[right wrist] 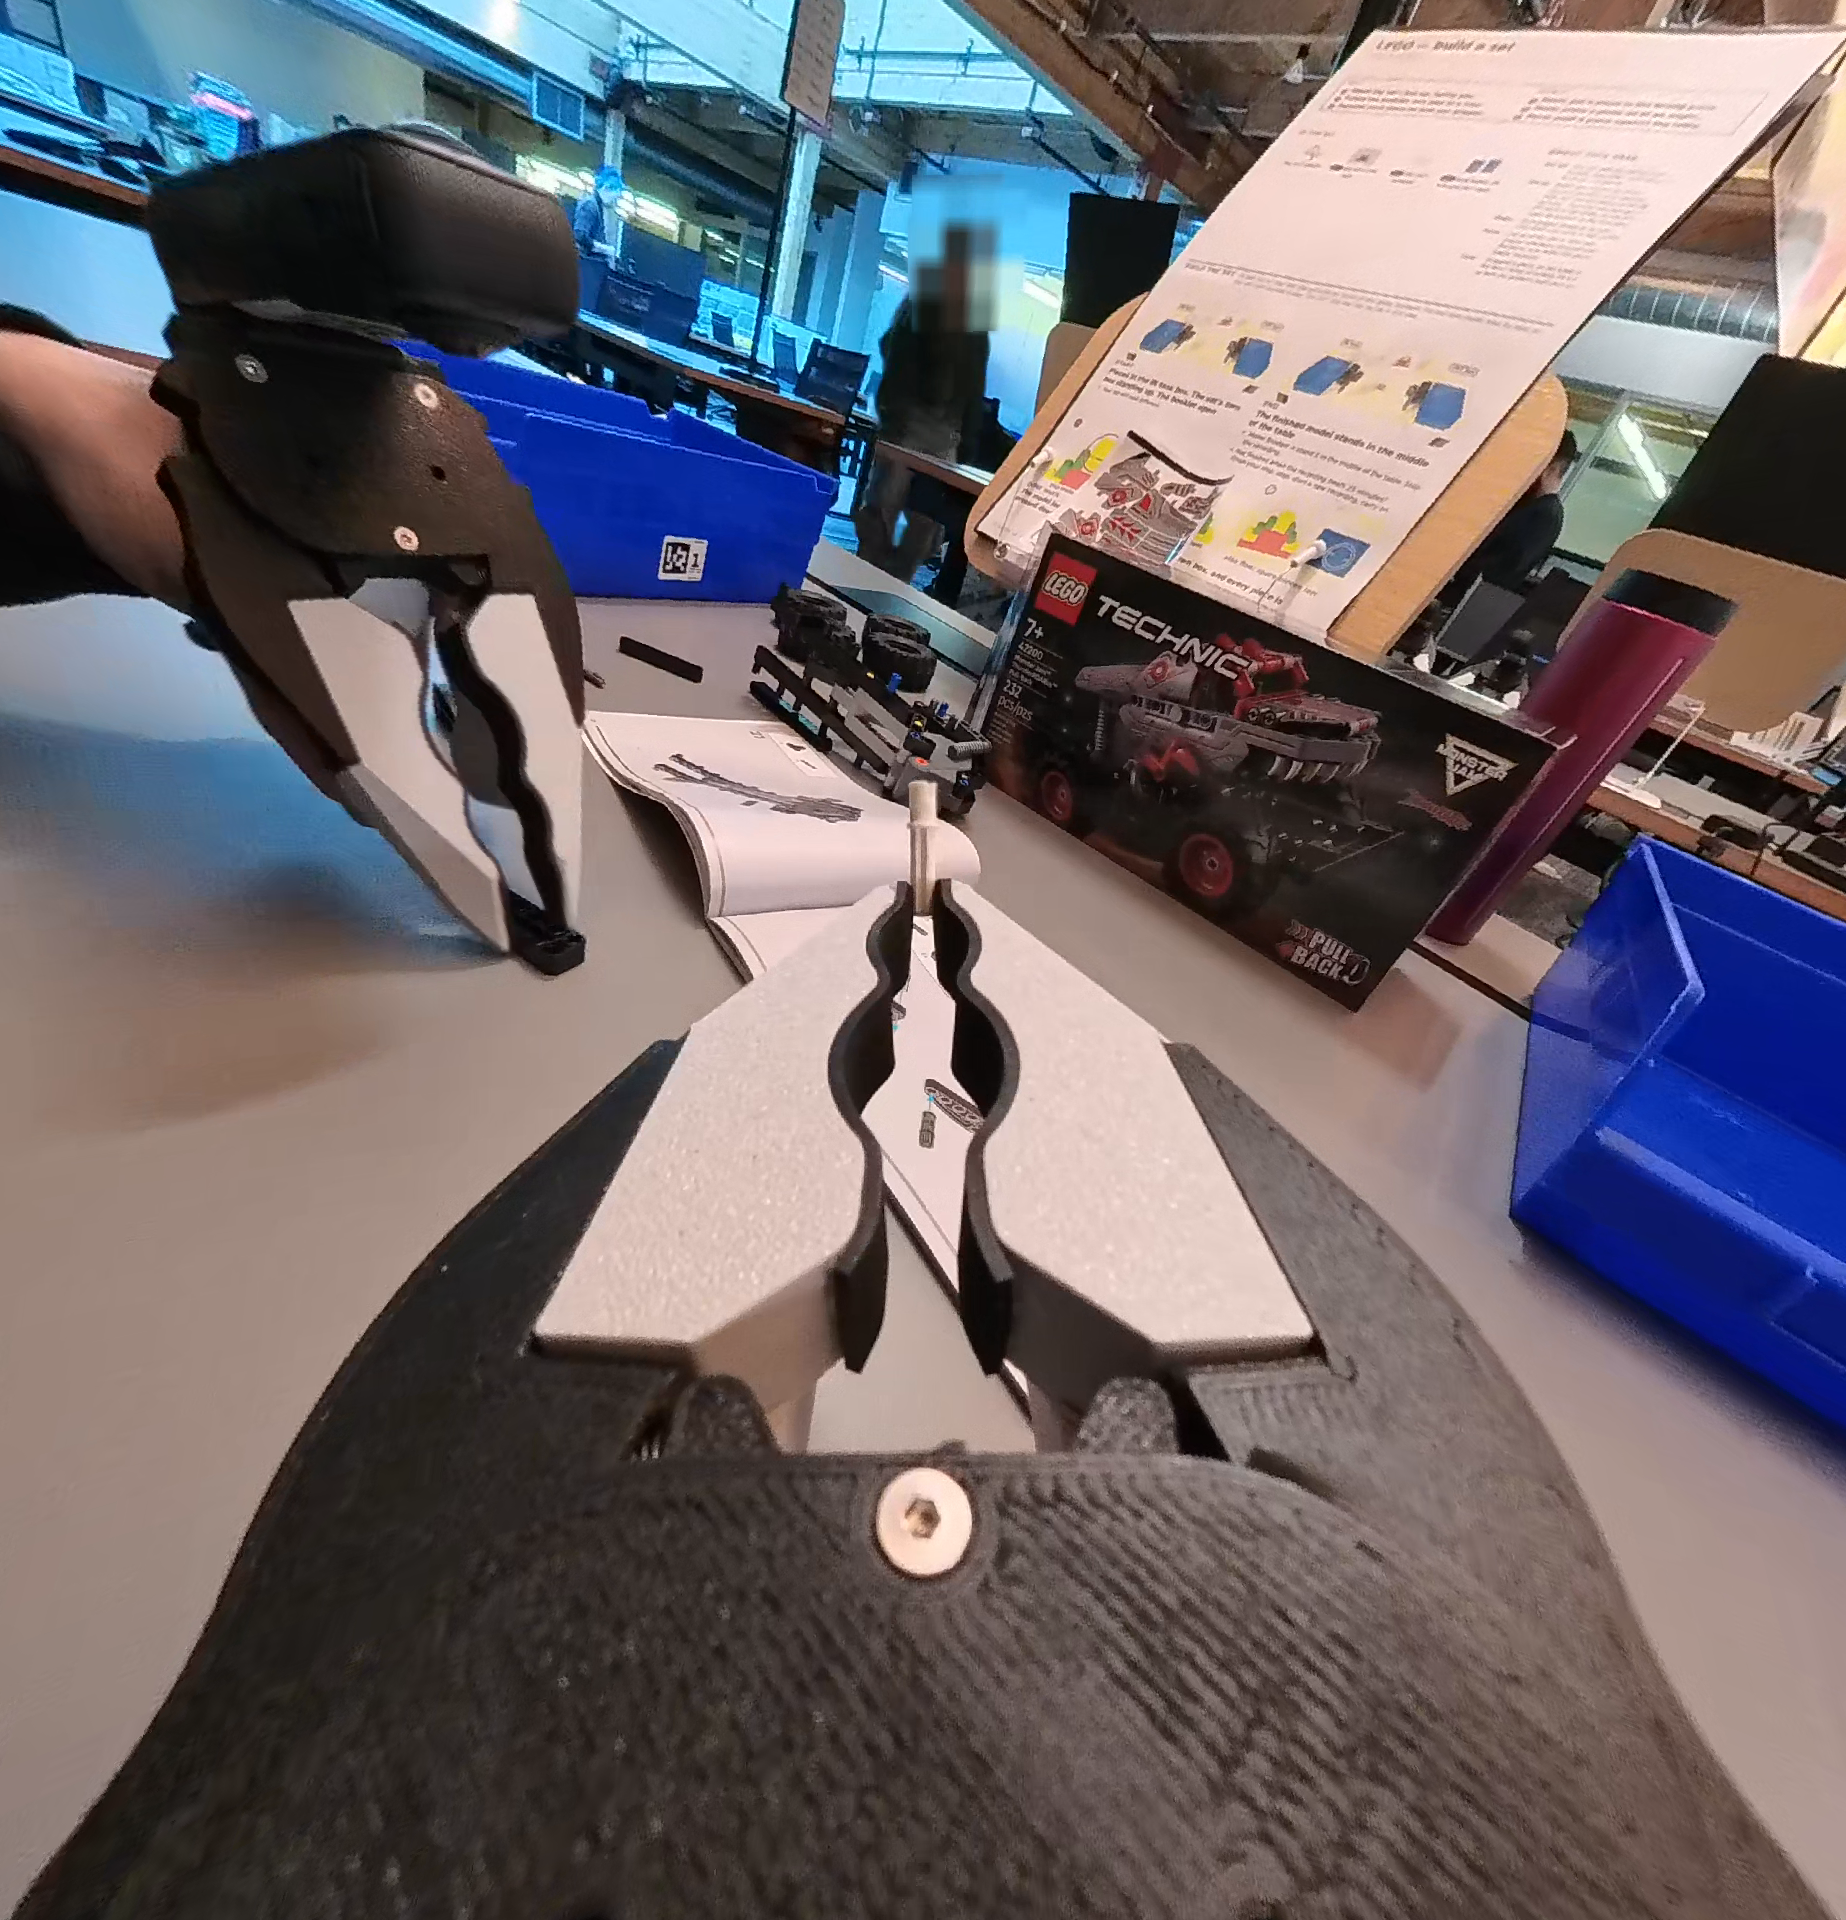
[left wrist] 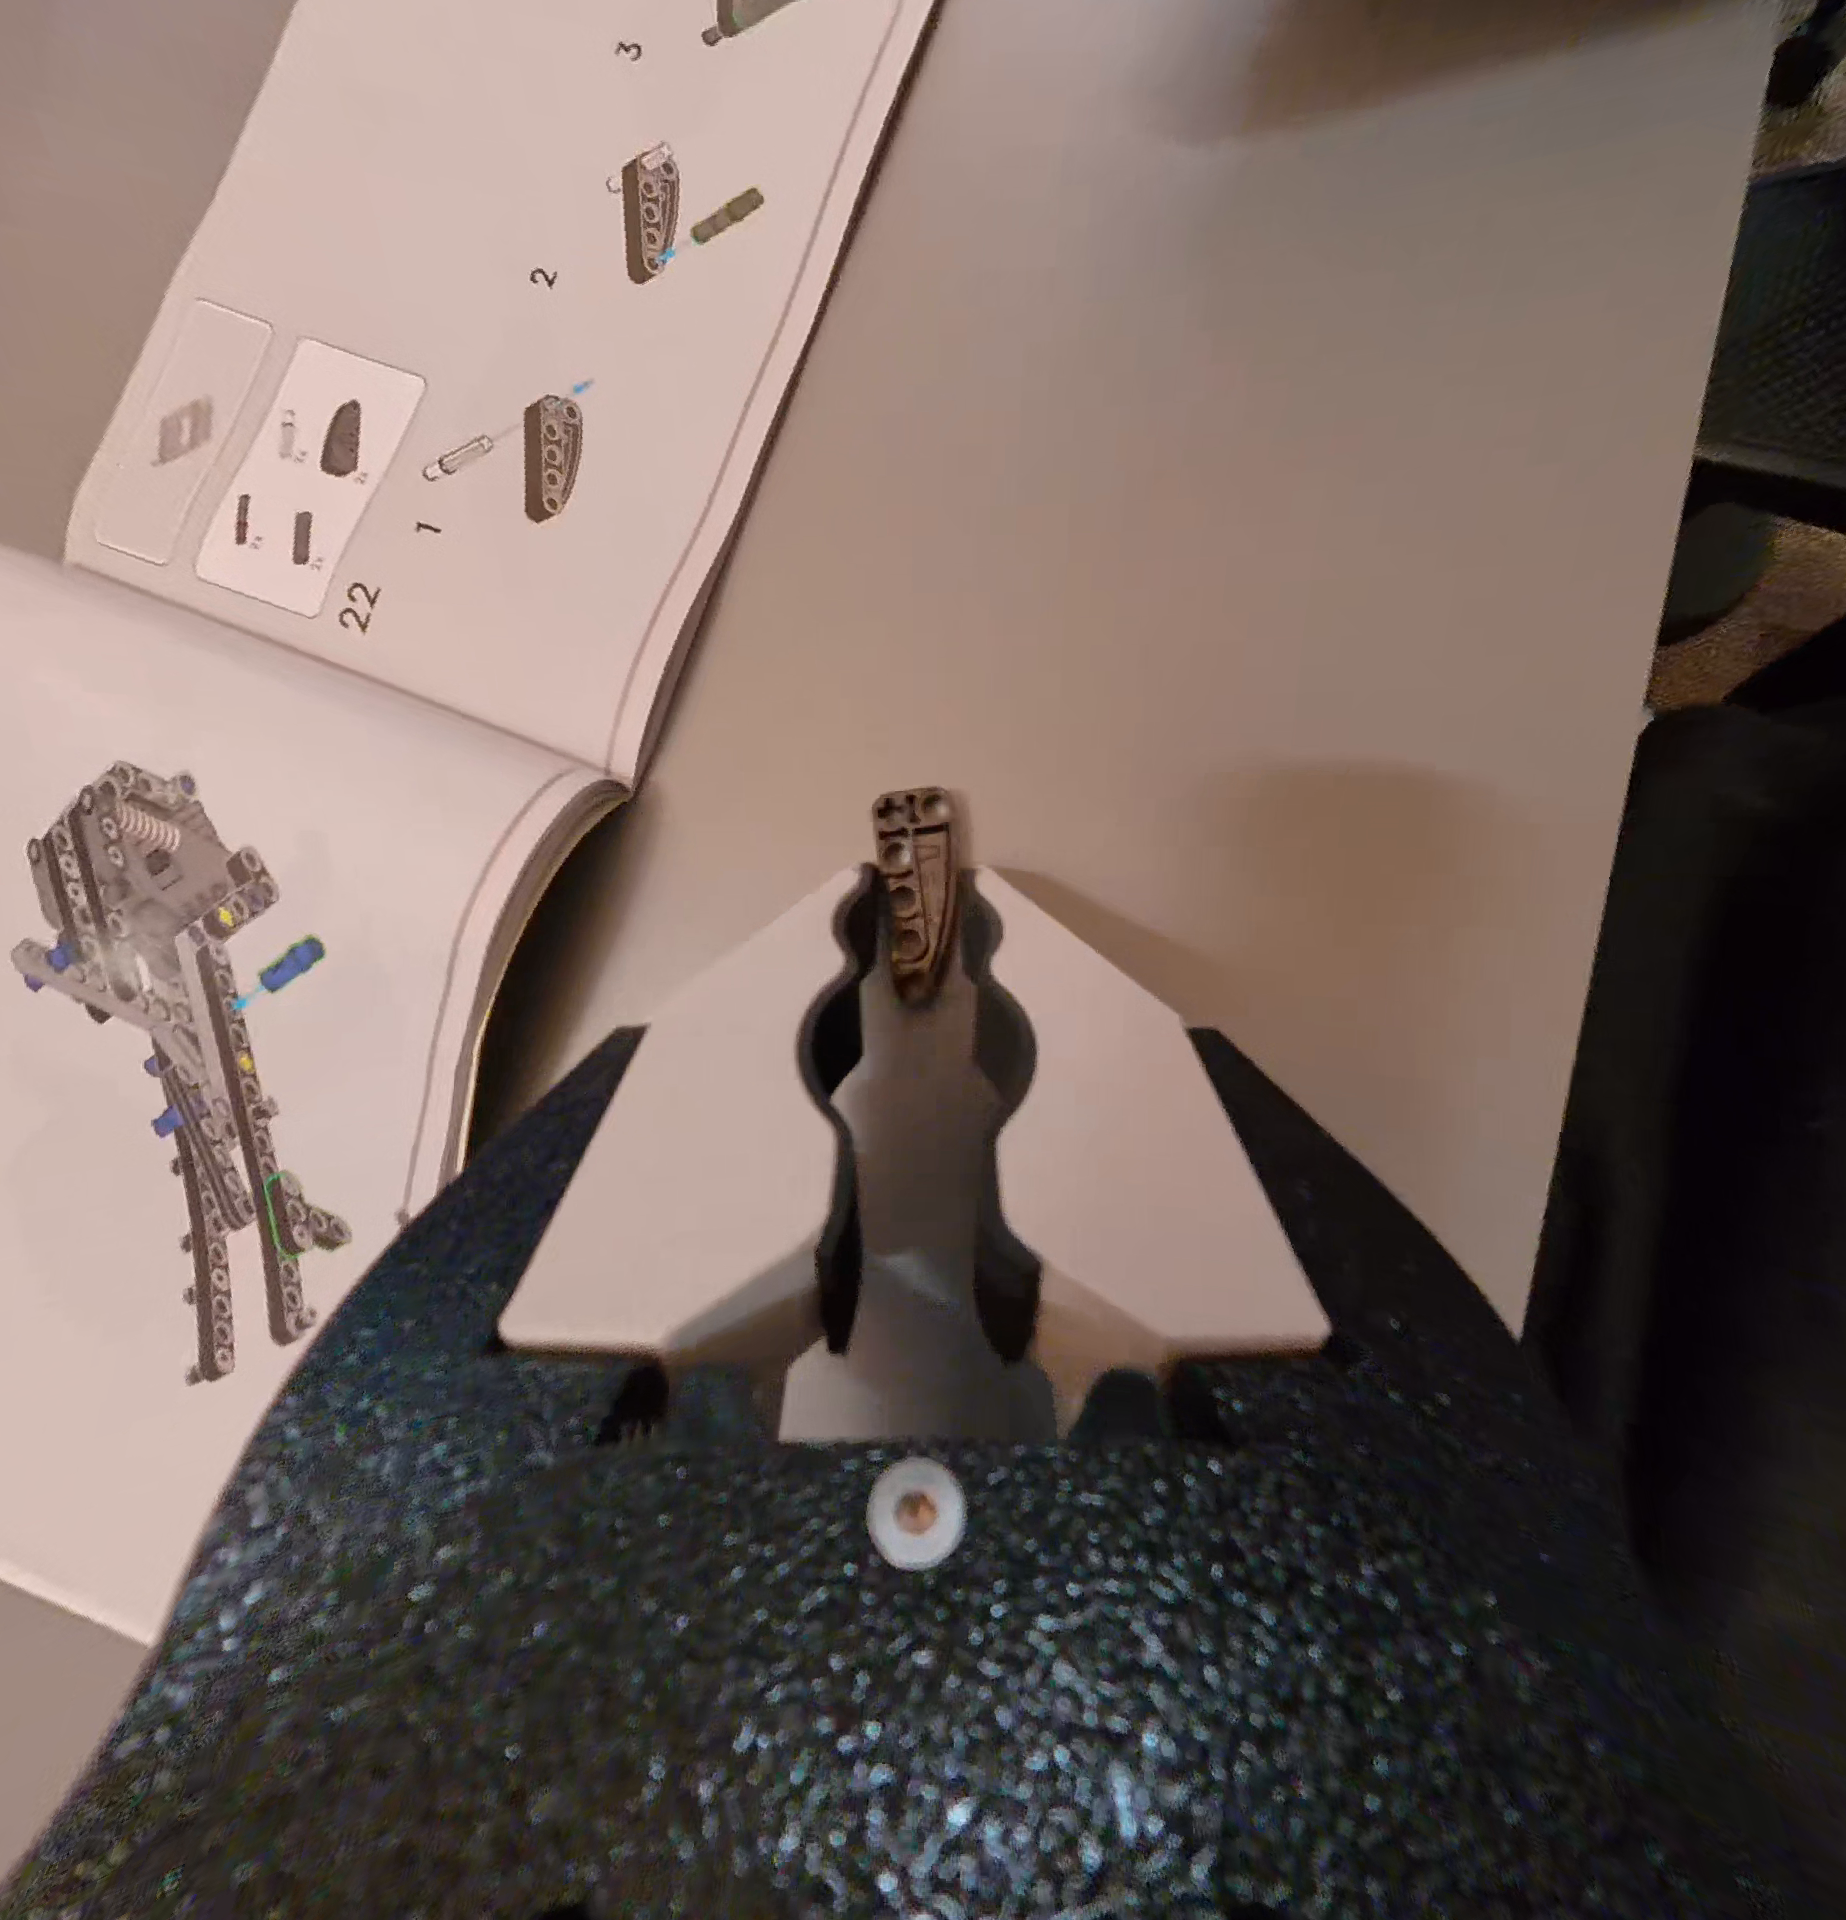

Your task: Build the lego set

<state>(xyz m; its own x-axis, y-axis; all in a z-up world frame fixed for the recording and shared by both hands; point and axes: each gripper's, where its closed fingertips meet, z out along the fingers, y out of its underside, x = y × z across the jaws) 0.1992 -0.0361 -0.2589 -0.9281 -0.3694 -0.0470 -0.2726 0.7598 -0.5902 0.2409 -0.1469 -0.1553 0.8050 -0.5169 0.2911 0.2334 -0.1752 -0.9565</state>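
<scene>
My left gripper point(left wrist: 921, 868) is shut on a dark curved panel piece with holes point(left wrist: 917, 896), held against the grey table point(left wrist: 1262, 520). It also shows in the right wrist view point(right wrist: 540, 920), tips down on the table with the dark piece point(right wrist: 553, 940) between them. My right gripper point(right wrist: 924, 894) is shut on a light grey axle pin point(right wrist: 921, 831) that sticks up from the tips. The open instruction booklet point(left wrist: 431, 436) lies left of the left gripper and in the right wrist view point(right wrist: 784, 831) behind the right gripper's tips.
A partly built black chassis point(right wrist: 867, 717) with loose tyres point(right wrist: 877, 639) sits behind the booklet. The set's box point(right wrist: 1251, 748) stands to the right, beside a maroon bottle point(right wrist: 1584, 748). Blue bins sit at right point(right wrist: 1729, 1122) and back left point(right wrist: 649, 488). A black bar point(right wrist: 659, 660) lies on the table. About 15 cm separates my left fingertips from my right.
</scene>
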